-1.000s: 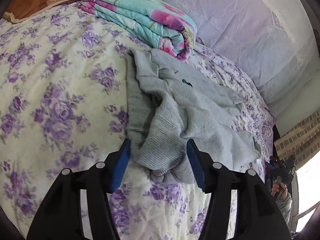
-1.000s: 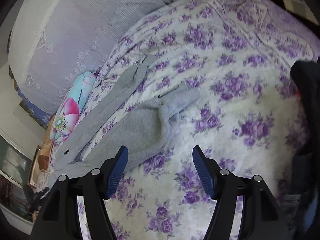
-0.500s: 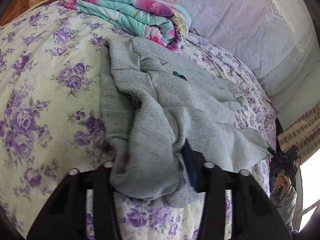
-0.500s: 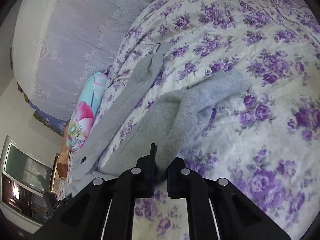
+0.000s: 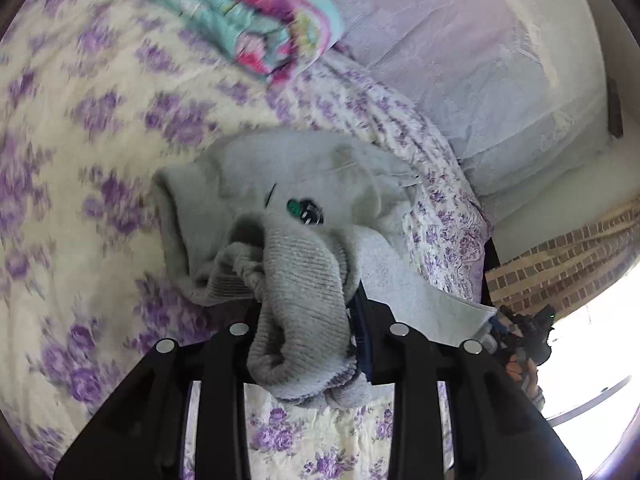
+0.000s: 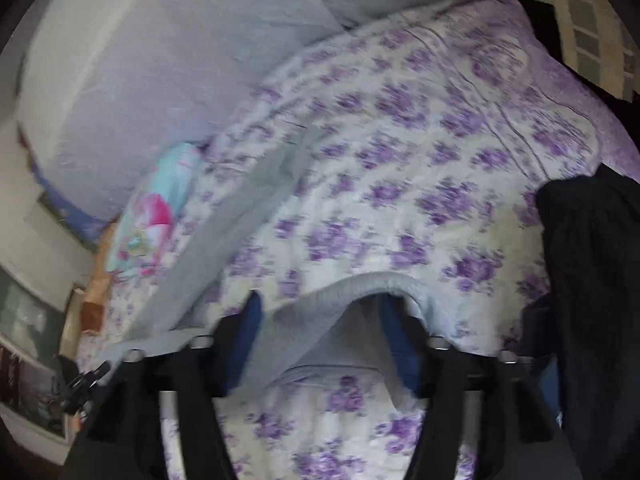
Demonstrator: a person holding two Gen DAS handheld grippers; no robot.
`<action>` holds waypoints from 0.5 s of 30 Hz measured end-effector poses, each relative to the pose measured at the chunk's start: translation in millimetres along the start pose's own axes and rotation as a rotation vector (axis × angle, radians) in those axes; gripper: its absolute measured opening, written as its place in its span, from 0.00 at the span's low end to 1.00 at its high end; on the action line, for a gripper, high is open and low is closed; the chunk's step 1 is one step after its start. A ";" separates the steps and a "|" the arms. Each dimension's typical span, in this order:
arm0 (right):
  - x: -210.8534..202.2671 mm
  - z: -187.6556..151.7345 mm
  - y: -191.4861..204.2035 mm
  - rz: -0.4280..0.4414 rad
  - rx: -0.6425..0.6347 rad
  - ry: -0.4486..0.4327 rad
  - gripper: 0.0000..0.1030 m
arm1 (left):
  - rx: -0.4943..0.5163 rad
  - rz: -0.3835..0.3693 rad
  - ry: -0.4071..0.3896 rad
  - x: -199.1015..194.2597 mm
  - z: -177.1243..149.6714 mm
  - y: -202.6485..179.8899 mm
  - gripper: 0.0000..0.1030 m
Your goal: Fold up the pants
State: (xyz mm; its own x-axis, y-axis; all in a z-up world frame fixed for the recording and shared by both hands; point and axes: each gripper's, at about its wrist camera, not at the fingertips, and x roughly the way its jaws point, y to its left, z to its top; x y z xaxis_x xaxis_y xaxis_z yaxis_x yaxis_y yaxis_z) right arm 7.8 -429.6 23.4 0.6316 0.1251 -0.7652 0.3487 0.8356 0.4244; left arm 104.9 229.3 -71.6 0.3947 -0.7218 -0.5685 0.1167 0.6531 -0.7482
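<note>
Pants (image 5: 304,264) bunch in the left gripper's (image 5: 308,320) pinch; right gripper (image 6: 320,328) spread, apparently straddling the hem.

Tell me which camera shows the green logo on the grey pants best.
The left wrist view: the green logo sits in plain sight on the grey pants, just above the bunched waistband. The right wrist view shows only blurred grey cloth, with no logo visible.

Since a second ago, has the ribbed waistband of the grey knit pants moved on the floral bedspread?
Yes. The ribbed waistband has bunched up off the floral bedspread, clamped by the left gripper.
</note>
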 end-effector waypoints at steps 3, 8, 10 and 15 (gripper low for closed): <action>9.3 -14.8 -27.1 0.082 0.087 -0.007 0.71 | -0.027 -0.011 0.032 5.0 -26.2 14.9 0.29; -3.7 -78.8 -52.2 0.170 0.120 -0.028 0.70 | -0.055 -0.002 0.052 10.1 -46.8 30.7 0.32; -2.9 -106.3 -60.5 0.171 0.137 -0.014 0.63 | -0.057 0.006 0.050 13.1 -49.4 31.5 0.33; 13.9 -146.1 -73.3 0.191 0.187 0.033 0.48 | -0.040 0.018 0.059 21.7 -53.4 16.9 0.38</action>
State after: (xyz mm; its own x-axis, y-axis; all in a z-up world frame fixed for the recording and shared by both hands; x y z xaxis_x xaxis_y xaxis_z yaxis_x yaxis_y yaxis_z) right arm -110.2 -411.0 -89.0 0.6765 0.2905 -0.6768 0.3492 0.6826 0.6420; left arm 66.8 212.4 -114.8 0.3415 -0.7232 -0.6003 0.0730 0.6572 -0.7502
